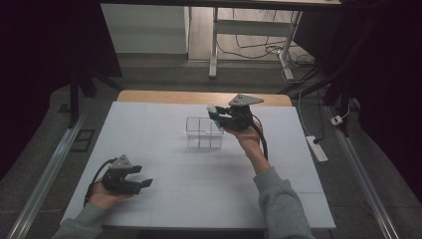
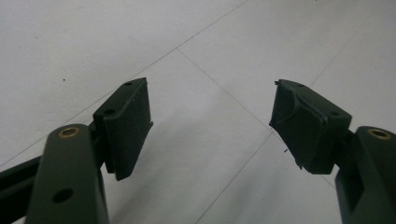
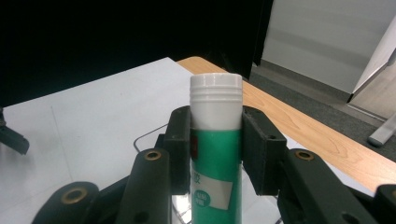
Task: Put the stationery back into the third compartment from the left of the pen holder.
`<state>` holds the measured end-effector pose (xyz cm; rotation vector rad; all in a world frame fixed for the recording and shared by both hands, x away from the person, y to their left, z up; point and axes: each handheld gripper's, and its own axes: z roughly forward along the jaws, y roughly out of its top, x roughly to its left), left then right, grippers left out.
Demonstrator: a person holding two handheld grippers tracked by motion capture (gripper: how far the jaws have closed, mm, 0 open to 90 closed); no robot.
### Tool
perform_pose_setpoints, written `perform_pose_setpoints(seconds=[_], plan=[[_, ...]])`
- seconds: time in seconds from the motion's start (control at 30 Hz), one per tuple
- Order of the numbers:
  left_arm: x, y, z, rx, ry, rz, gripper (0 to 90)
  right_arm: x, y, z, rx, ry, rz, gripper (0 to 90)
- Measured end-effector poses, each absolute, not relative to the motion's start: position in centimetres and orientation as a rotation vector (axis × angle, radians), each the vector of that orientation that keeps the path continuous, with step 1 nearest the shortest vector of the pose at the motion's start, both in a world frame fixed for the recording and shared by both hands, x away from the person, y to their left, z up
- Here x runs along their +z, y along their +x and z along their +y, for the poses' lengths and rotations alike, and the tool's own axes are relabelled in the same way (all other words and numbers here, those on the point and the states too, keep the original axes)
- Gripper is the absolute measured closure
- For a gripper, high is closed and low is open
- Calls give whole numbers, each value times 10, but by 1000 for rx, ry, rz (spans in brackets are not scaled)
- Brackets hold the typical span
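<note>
Right hand-held gripper (image 3: pixel 215 154) clamps a green tube (image 3: pixel 215 177) with white cap, label unreadable; left hand-held gripper (image 2: pixel 212 126) gapes empty.

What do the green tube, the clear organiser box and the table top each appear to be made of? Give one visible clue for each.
Green tube: probably plastic, with a smooth white ribbed cap and a glossy printed green label.
Clear organiser box: likely hard transparent plastic or acrylic; the surface shows through its walls.
Table top: wood or wood-look laminate with visible grain, covered by matte white sheets.
</note>
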<state>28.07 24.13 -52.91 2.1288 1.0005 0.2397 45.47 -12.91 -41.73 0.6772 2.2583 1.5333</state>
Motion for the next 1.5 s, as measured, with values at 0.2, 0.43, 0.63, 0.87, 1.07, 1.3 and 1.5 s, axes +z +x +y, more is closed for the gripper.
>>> perform_pose_setpoints(seconds=[0.2, 0.43, 0.63, 0.87, 1.07, 1.3, 1.5], plan=[[-530, 281, 242, 238, 2132, 1002, 280, -423, 464, -128, 1569, 712, 2247, 645], [-530, 281, 242, 230, 2131, 1005, 280, -432, 471, -127, 1578, 736, 2236, 643], [-531, 282, 242, 226, 2132, 1005, 278, -440, 476, -126, 1540, 767, 2245, 604], [-531, 282, 242, 226, 2134, 1005, 278, -437, 475, -131, 1546, 788, 2246, 464], [-531, 282, 242, 227, 2134, 1006, 277, -437, 471, -133, 1489, 776, 2299, 442], [-531, 282, 242, 227, 2130, 1007, 277, -436, 464, -135, 1452, 747, 2342, 410], [-530, 285, 242, 223, 2110, 1008, 279, -435, 453, -146, 1436, 749, 2354, 407]])
